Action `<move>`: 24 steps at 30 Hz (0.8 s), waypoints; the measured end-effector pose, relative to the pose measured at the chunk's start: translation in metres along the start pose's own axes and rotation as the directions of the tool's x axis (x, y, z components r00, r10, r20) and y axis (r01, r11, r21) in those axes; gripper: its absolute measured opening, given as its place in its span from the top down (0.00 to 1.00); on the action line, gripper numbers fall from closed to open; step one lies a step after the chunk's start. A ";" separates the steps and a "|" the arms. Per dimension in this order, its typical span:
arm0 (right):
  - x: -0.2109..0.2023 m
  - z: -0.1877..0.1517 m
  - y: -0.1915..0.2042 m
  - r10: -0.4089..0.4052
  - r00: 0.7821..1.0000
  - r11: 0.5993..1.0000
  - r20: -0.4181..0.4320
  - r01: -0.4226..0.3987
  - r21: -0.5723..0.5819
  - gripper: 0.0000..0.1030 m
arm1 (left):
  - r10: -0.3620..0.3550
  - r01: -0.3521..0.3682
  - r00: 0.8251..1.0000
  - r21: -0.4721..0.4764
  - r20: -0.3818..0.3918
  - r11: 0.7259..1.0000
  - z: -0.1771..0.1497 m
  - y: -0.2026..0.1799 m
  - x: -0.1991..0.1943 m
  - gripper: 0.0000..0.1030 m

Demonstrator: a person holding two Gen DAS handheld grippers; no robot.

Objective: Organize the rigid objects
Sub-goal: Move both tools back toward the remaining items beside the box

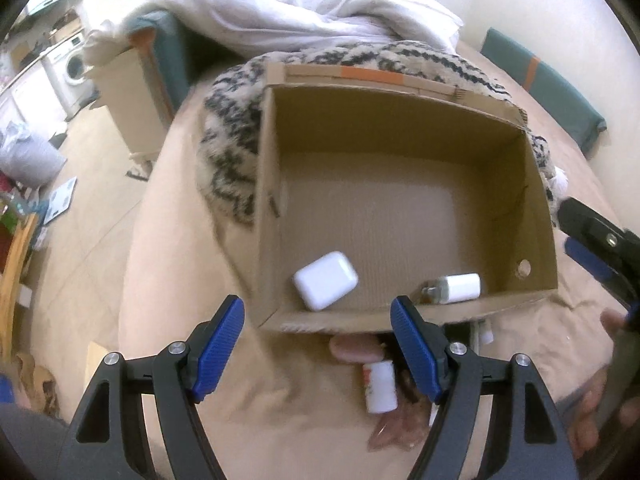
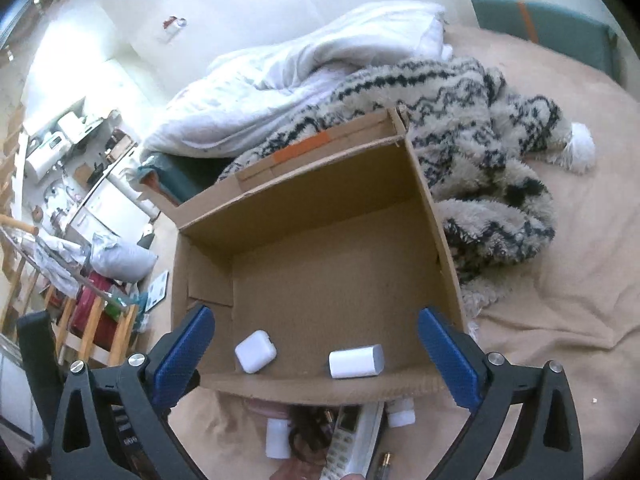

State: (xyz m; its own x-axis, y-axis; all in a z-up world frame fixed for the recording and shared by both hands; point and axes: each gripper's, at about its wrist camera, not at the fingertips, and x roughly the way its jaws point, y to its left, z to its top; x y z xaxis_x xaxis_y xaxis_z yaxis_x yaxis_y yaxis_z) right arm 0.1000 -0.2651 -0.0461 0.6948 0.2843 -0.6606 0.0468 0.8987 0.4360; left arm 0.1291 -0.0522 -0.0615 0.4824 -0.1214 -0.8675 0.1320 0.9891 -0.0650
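Nearest the left wrist camera, the left claw [image 1: 318, 346] stands released, its blue pads apart with nothing between them, above the near wall of the cardboard box [image 1: 538, 216]. The right claw [image 2: 316, 356] gapes at its widest, also empty, over the same near wall. The box sits open on a bed covered by a beige sheet [image 2: 560, 320].

Both views show two things on the box floor by the near wall: a white rounded case [image 1: 325, 286] to the left and a small bottle with a white cap [image 1: 454, 289] to the right. The left view shows the bottle's clear body; the right view shows only the white cap.

Outside the box, against its near wall, lie leftover items. The left view shows a small white bottle [image 1: 380, 386] and something pinkish beside it, perhaps plastic wrapping. Only the right view shows a white remote control [image 2: 352, 440] with two small white bottles either side.

The left view alone catches the other claw at its right edge, and a washing machine [image 1: 70, 66] far left. A patterned fleece blanket [image 2: 480, 152] and white duvet [image 2: 280, 80] lie behind the box
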 end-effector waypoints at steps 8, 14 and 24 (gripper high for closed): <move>-0.021 -0.029 -0.012 0.040 0.996 0.999 -0.077 -0.038 0.036 0.00 | 0.025 -0.026 1.000 -0.106 -0.012 0.994 -0.016 0.032 -0.007 0.29; -0.014 -0.040 -0.031 0.004 0.990 0.992 -0.139 0.013 0.123 0.00 | -0.010 -0.003 0.998 -0.200 -0.067 0.980 -0.027 0.045 0.003 0.29; 0.003 -0.049 -0.046 -0.038 0.974 0.982 -0.221 0.078 0.174 0.00 | -0.100 0.079 0.974 -0.112 -0.202 0.991 -0.042 0.002 0.042 0.35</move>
State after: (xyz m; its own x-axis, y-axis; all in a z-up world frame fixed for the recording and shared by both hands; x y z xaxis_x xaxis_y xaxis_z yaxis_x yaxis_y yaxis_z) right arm 0.0648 -0.2889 -0.0984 0.5163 0.3167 -0.7957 0.2249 0.8464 0.4828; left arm 0.1136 -0.0514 -0.1185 0.2816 -0.2006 -0.9383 0.0720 0.9796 -0.1878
